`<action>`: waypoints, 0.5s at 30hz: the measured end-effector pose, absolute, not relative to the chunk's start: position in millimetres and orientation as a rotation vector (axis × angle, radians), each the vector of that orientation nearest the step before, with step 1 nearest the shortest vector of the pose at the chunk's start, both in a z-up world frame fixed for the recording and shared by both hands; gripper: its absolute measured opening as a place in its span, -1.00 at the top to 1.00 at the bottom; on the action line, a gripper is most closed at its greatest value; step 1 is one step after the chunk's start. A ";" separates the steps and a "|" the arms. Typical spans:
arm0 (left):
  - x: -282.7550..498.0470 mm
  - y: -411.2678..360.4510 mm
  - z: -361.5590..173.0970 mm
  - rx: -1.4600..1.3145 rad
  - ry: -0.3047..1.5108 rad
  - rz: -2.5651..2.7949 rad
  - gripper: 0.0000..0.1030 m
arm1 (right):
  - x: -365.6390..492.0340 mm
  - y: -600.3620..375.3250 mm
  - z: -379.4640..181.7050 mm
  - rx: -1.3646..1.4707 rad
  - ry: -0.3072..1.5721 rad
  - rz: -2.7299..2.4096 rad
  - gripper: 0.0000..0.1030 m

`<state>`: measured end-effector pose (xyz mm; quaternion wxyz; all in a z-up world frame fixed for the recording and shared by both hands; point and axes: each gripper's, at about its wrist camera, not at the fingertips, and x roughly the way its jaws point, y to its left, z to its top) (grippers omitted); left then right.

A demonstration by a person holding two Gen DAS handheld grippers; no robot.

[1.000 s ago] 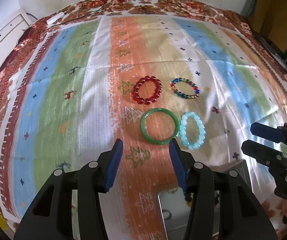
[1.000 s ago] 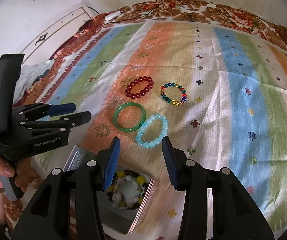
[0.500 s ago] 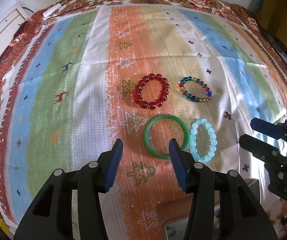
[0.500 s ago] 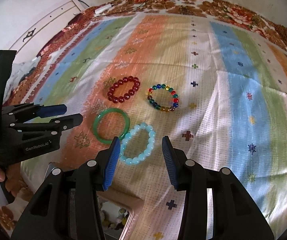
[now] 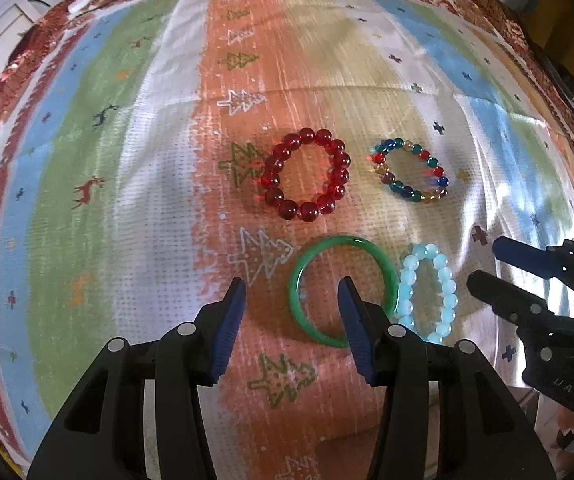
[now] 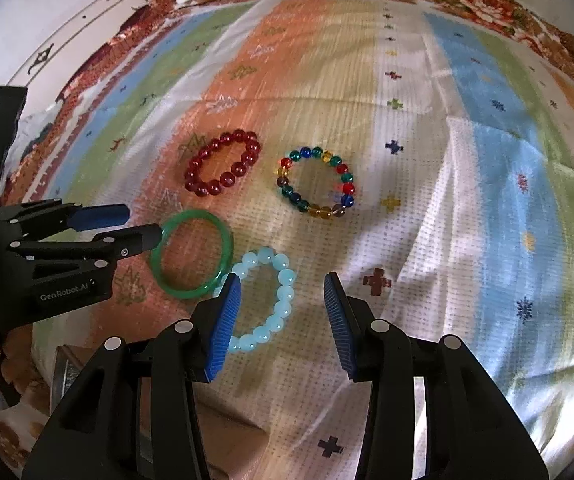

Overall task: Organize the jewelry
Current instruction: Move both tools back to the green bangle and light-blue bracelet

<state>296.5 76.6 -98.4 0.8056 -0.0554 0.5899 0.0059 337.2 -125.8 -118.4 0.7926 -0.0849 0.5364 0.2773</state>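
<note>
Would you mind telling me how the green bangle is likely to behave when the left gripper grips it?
The green bangle looks like one solid glossy ring, so probably stiff and slippery. Lying flat on soft cloth, it may skid.

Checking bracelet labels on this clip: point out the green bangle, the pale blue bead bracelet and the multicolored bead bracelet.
green bangle [image 5: 307,258]: left wrist view, upper-left rim.
pale blue bead bracelet [image 6: 285,292]: right wrist view, right-side beads.
multicolored bead bracelet [image 6: 349,189]: right wrist view, red bead on right side.
</note>
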 end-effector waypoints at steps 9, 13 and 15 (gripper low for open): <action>308.5 74.4 -118.2 -0.105 1.317 -0.020 0.07 | 346.2 -114.0 -142.2 -0.231 1.219 0.607 0.16; 311.2 74.9 -124.8 -0.093 1.326 -0.026 0.08 | 350.6 -110.0 -151.9 -0.254 1.244 0.599 0.27; 311.6 74.9 -125.7 -0.087 1.322 -0.031 0.09 | 352.6 -108.1 -153.5 -0.274 1.247 0.581 0.45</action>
